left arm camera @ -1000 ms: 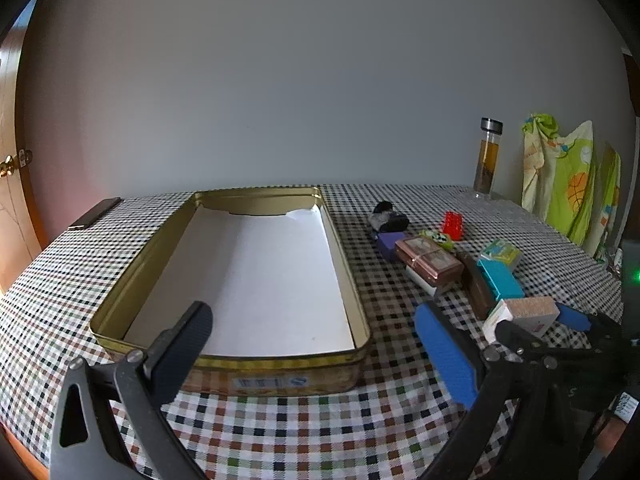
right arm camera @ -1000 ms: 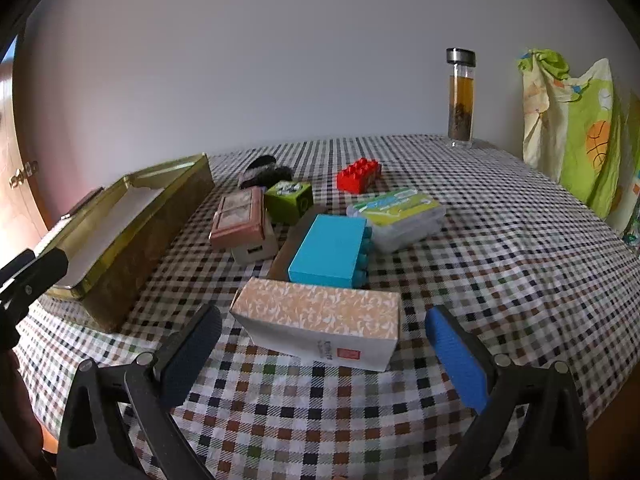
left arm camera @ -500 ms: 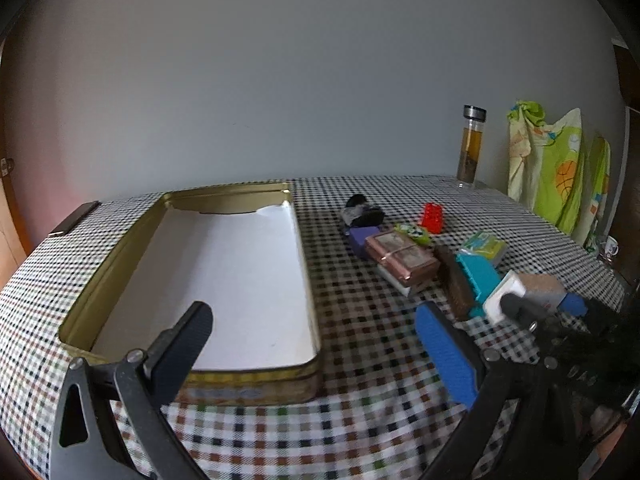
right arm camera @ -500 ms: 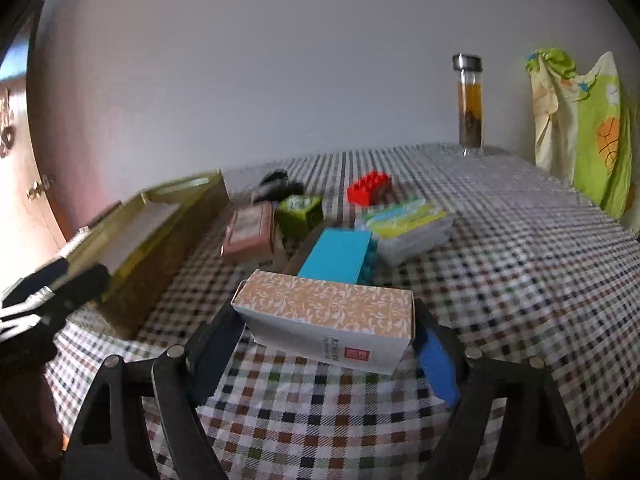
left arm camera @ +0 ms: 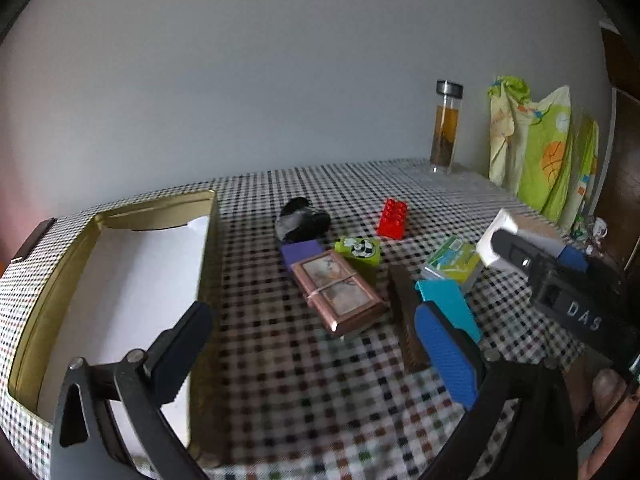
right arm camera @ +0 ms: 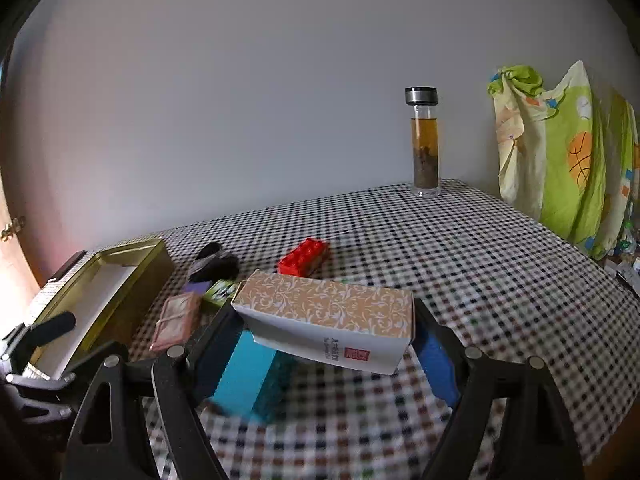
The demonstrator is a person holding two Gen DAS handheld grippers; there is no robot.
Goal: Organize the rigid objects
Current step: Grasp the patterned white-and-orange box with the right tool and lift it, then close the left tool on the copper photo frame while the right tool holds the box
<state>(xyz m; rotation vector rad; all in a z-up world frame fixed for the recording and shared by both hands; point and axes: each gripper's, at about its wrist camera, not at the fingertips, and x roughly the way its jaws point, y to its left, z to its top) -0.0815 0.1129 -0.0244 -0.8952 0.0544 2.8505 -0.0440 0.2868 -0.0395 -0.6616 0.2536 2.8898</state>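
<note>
My right gripper (right arm camera: 324,344) is shut on a long white box with an orange patterned top (right arm camera: 326,320) and holds it lifted above the checked table. It also shows in the left wrist view (left arm camera: 516,236), raised at the right. My left gripper (left arm camera: 316,344) is open and empty, low over the table beside the gold tin (left arm camera: 48,308), which has a white liner. On the table lie a copper framed box (left arm camera: 336,292), a teal block (left arm camera: 448,304), a green cube (left arm camera: 358,250), a red brick (left arm camera: 393,213), a purple block (left arm camera: 302,250), a dark bundle (left arm camera: 302,220).
A glass bottle of amber liquid (right arm camera: 425,144) stands at the table's far edge. Green and yellow cloth (right arm camera: 560,152) hangs at the right. A clear case with a green label (left arm camera: 454,260) and a brown bar (left arm camera: 404,308) lie among the objects. The tin shows at the left in the right wrist view (right arm camera: 96,296).
My right gripper closed on the patterned box and lifted it off the table. My left gripper shifted right, so the tin now sits further left in its view.
</note>
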